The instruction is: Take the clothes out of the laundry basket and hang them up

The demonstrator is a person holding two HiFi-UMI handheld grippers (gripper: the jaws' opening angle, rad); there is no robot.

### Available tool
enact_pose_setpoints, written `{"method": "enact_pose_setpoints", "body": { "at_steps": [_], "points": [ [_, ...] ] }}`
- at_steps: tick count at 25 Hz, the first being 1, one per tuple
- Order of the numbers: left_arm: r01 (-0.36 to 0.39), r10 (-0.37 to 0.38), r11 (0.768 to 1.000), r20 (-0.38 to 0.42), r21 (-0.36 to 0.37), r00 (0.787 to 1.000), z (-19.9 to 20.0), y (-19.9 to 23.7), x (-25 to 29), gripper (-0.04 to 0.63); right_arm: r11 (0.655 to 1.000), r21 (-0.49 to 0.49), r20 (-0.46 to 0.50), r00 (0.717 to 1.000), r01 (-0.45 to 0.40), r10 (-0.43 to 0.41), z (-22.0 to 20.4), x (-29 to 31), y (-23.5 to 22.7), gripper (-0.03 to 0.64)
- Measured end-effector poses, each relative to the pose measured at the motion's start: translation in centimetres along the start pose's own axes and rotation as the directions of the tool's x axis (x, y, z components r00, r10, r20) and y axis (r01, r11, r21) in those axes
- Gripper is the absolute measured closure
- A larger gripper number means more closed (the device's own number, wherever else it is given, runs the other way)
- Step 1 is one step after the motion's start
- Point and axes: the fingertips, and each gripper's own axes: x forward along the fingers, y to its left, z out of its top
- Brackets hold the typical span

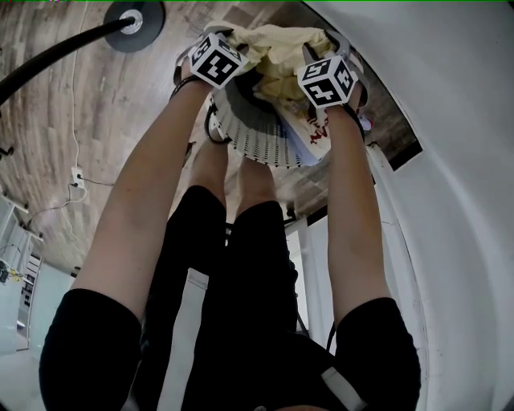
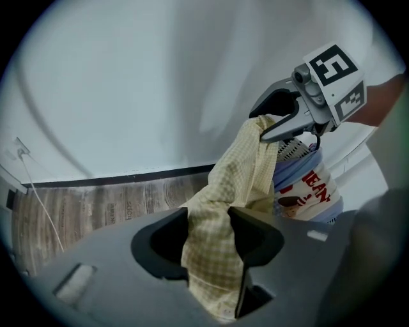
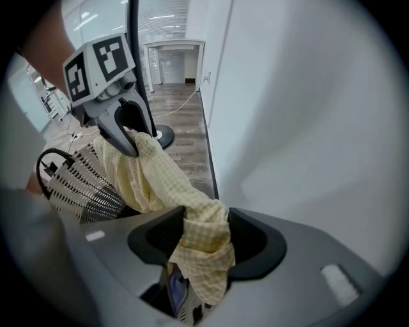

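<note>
A yellow checked garment (image 1: pixel 277 52) is stretched between my two grippers above the white slatted laundry basket (image 1: pixel 257 132). My left gripper (image 2: pixel 211 255) is shut on one bunched end of the garment (image 2: pixel 236 185), which fills the gap between its jaws. The right gripper (image 3: pixel 201 246) is shut on the other end of the garment (image 3: pixel 153 179). In the head view both point steeply down at the basket, the left gripper (image 1: pixel 229 44) at its left rim and the right gripper (image 1: pixel 317 48) at its right. A white garment with red print (image 2: pixel 307 191) and a blue cloth (image 3: pixel 174 290) lie in the basket.
A white wall (image 1: pixel 450 160) runs close along the basket's right side. The black round base of a stand (image 1: pixel 135 22) with a curved pole sits on the wooden floor to the left. A white cable and socket strip (image 1: pixel 77 178) lie on the floor further left.
</note>
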Motion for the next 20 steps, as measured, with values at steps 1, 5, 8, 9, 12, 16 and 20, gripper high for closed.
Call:
{"method": "enact_pose_setpoints", "body": {
  "at_steps": [1,5,8,9,12,16,20],
  "points": [
    [-0.004,0.004,1.0,-0.001,0.001,1.0,-0.1,0.1,-0.1,0.417,1.0,0.009,-0.001,1.0,-0.007,0.007,0.1,0.0,0.1,0.411],
    [-0.022,0.021,0.999,0.029,0.031,0.999,0.2,-0.4,-0.4,0.492,0.999,0.029,-0.012,0.999,-0.039,0.039,0.1,-0.4,0.7,0.506],
    [-0.062,0.06,0.997,0.06,0.044,0.996,0.4,-0.7,-1.3,0.528,0.997,0.077,0.006,1.0,-0.027,0.026,0.5,-1.3,0.9,0.555],
    [-0.075,0.072,0.997,0.077,0.03,0.994,0.5,-0.8,-1.8,0.531,0.994,0.106,0.021,1.0,-0.017,0.015,0.7,-1.8,0.7,0.56],
    [-0.1,0.102,0.995,0.138,-0.017,0.985,0.7,-1.2,-3.8,0.571,0.975,0.222,0.092,0.995,0.013,-0.035,1.4,-3.9,0.2,0.569],
    [-0.113,0.119,0.993,0.222,-0.04,0.968,1.5,-2.0,-7.1,0.575,0.947,0.317,0.179,0.977,0.053,-0.115,2.7,-7.6,-0.4,0.572],
    [-0.103,0.113,0.994,0.336,-0.046,0.935,3.3,-3.1,-11.7,0.577,0.924,0.369,0.251,0.947,0.098,-0.2,4.2,-12.2,-0.6,0.575]
  ]
}}
